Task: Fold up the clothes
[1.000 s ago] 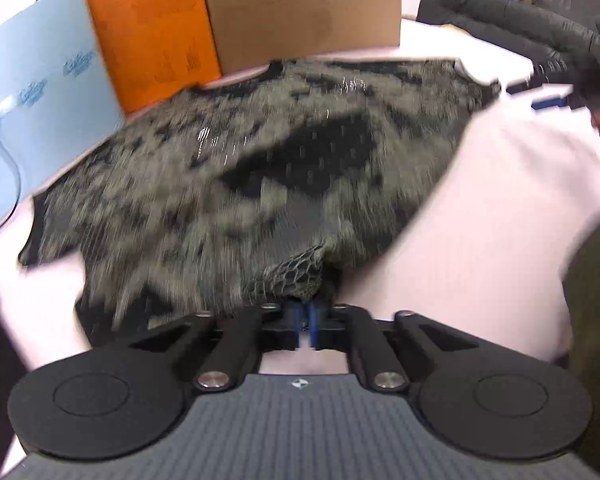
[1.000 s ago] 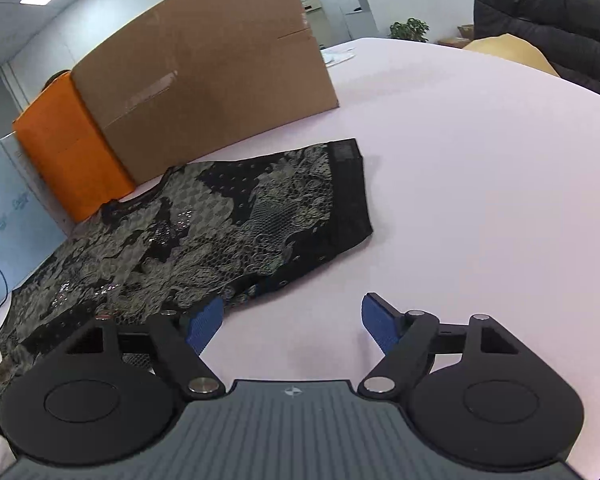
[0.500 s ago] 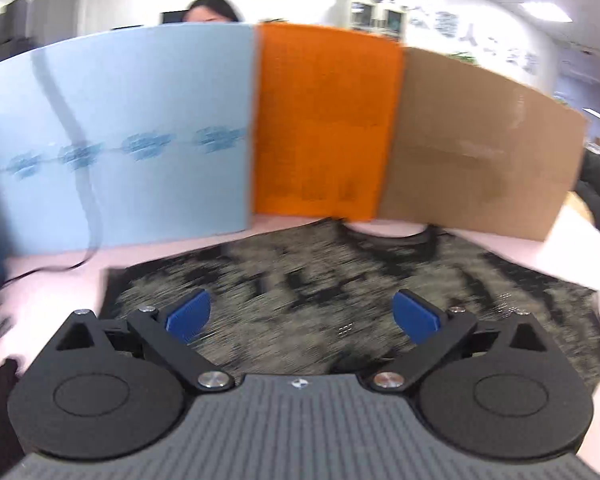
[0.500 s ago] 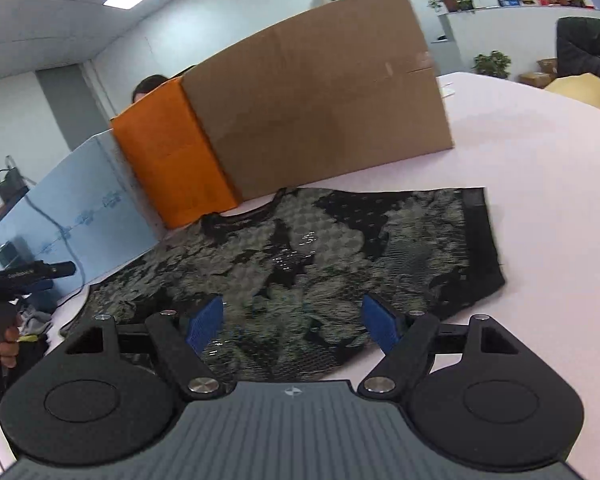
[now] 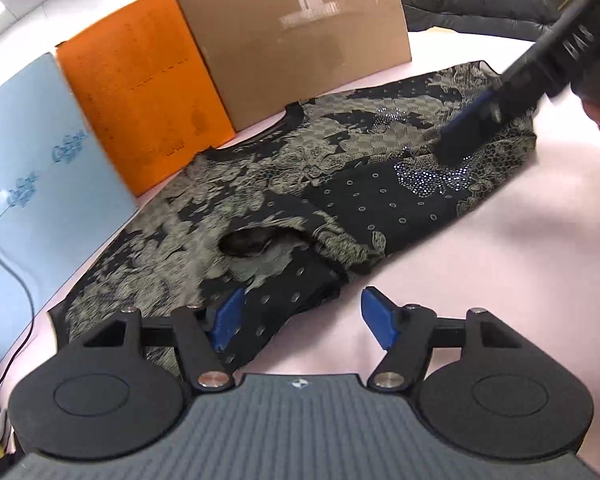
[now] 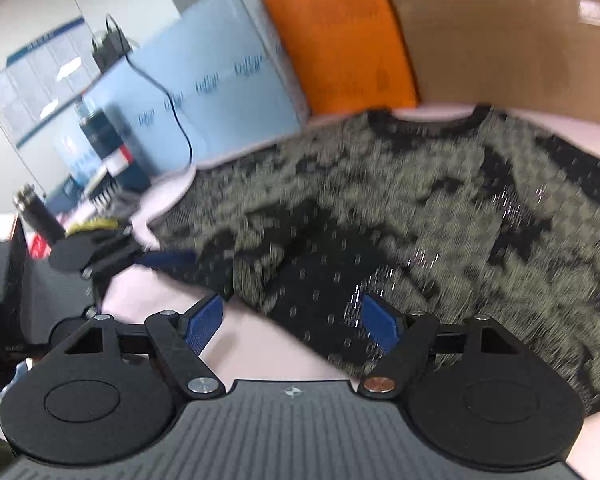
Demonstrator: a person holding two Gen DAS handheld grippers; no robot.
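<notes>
My left wrist feed is bright and mostly sharp, with even overhead office light and soft shadows under the garment. Fisheye bending curves the cardboard box at the edges. My right wrist feed is smeared with motion blur, the garment print streaking.

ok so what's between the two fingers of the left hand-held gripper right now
In the left wrist view, the left hand-held gripper is open; between its fingers lie the near corner of the patterned black top and bare pink table.
</notes>
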